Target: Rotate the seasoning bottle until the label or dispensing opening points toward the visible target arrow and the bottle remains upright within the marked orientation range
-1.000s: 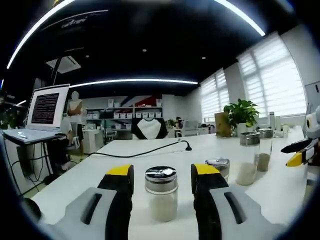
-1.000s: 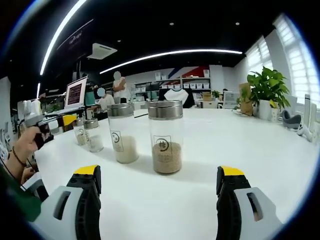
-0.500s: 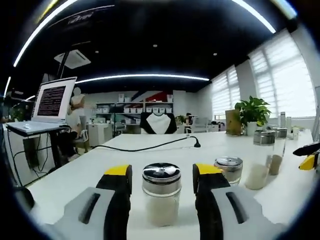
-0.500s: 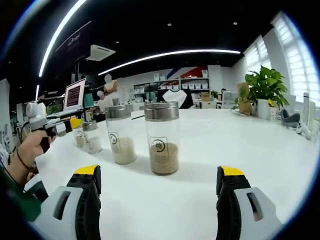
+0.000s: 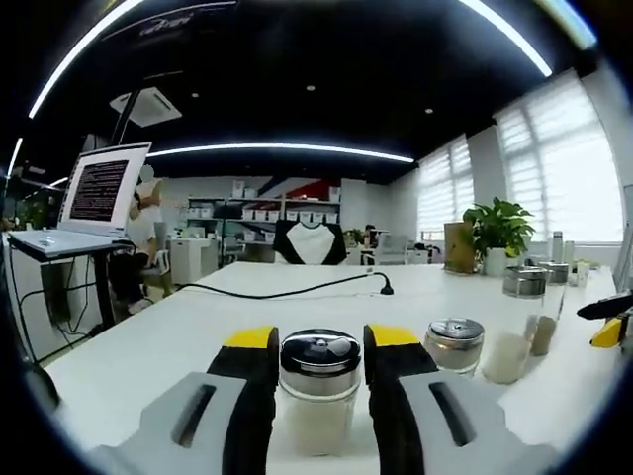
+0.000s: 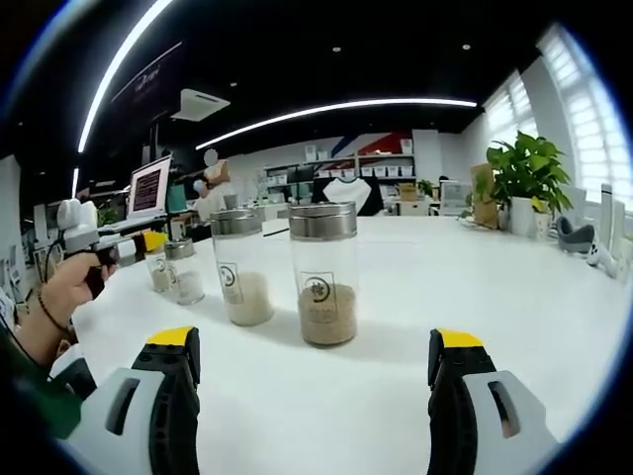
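Observation:
A short seasoning bottle [image 5: 319, 401] with a chrome lid and pale powder stands upright on the white table [image 5: 138, 346]. My left gripper [image 5: 318, 341] has its yellow-tipped jaws closed against both sides of the lid. A second short bottle [image 5: 453, 346] stands just to its right, with two tall jars [image 5: 517, 322] beyond. In the right gripper view my right gripper [image 6: 315, 341] is open above the table, with nothing between its jaws. Ahead of it stand a tall jar of brown grains [image 6: 325, 277] and a tall jar of white powder [image 6: 243, 267]. The left gripper [image 6: 124, 247], held by a hand [image 6: 59, 292], sits by the short bottles [image 6: 183, 269].
A black cable [image 5: 287, 292] runs across the far side of the table. A laptop [image 5: 99, 193] stands on a raised stand at the left. A potted plant [image 5: 499, 226] is at the far right. The right gripper's tip [image 5: 605, 322] enters the left gripper view from the right.
My left gripper's jaws have closed in from either side onto the short bottle's lid. The right gripper has stayed open and nearly still.

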A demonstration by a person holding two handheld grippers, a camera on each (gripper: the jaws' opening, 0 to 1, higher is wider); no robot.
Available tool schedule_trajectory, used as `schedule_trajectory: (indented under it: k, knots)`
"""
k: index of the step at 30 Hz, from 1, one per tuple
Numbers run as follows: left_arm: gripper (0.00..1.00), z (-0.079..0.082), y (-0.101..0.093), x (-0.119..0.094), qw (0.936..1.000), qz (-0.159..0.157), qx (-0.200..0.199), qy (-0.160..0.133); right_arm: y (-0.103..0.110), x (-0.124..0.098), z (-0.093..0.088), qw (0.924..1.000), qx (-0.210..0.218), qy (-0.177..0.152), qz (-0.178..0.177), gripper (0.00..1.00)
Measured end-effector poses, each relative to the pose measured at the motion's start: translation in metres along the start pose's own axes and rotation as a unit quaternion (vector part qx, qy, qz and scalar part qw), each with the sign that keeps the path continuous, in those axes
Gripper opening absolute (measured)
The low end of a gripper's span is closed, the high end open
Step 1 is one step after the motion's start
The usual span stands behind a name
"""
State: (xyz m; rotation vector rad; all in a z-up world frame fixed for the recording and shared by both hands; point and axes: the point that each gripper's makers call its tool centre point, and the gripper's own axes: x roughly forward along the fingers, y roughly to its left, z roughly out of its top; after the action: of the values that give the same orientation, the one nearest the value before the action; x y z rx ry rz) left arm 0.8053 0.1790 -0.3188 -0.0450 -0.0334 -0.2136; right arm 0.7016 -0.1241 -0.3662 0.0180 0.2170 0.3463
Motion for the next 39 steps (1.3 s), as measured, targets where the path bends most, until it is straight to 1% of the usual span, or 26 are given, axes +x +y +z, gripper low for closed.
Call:
schedule_trajectory:
  k: [2, 5, 14, 18, 26, 28, 32, 35, 37, 39]
  knots:
    - [0.34, 0.0, 0.0, -0.001, 1.0, 0.001, -0.001, 0.0, 0.002, 0.001, 0.0, 1.0, 0.001, -0.001, 0.004, 0.98]
    - [0.34, 0.0, 0.0, -0.002, 0.9999, -0.003, 0.011, -0.002, 0.003, 0.001, 0.001, 1.0, -0.001, -0.002, 0.006, 0.98]
    - [0.33, 0.0, -0.001, -0.003, 0.9997, -0.015, 0.013, -0.01, 0.004, 0.0, 0.002, 1.0, -0.005, -0.001, 0.007, 0.99]
    - [0.33, 0.0, -0.001, -0.002, 0.9997, -0.017, 0.015, -0.013, 0.012, 0.002, 0.001, 0.9998, -0.009, 0.0, 0.017, 0.99]
    - [0.33, 0.0, -0.001, -0.002, 0.9994, -0.032, 0.004, -0.015, 0.017, 0.003, 0.0, 0.9996, -0.014, 0.003, 0.025, 0.99]
    - [0.33, 0.0, -0.001, -0.002, 0.9991, -0.037, 0.003, -0.018, 0.016, 0.003, 0.0, 0.9996, -0.014, 0.003, 0.024, 0.99]
    - [0.33, 0.0, -0.002, -0.002, 0.9988, -0.047, 0.002, -0.016, 0.014, 0.003, -0.001, 0.9997, -0.013, 0.003, 0.023, 0.99]
    - [0.33, 0.0, -0.003, -0.002, 0.9982, -0.059, 0.002, -0.013, 0.014, 0.003, -0.001, 0.9997, -0.013, 0.001, 0.023, 0.99]
    - [0.33, 0.0, -0.004, -0.002, 0.9973, -0.072, 0.0, -0.013, 0.014, 0.003, 0.0, 0.9996, -0.012, 0.0, 0.024, 0.99]
    - [0.33, -0.001, -0.003, -0.002, 0.9965, -0.082, -0.007, -0.014, 0.014, 0.003, 0.0, 0.9996, -0.011, 0.0, 0.025, 0.99]
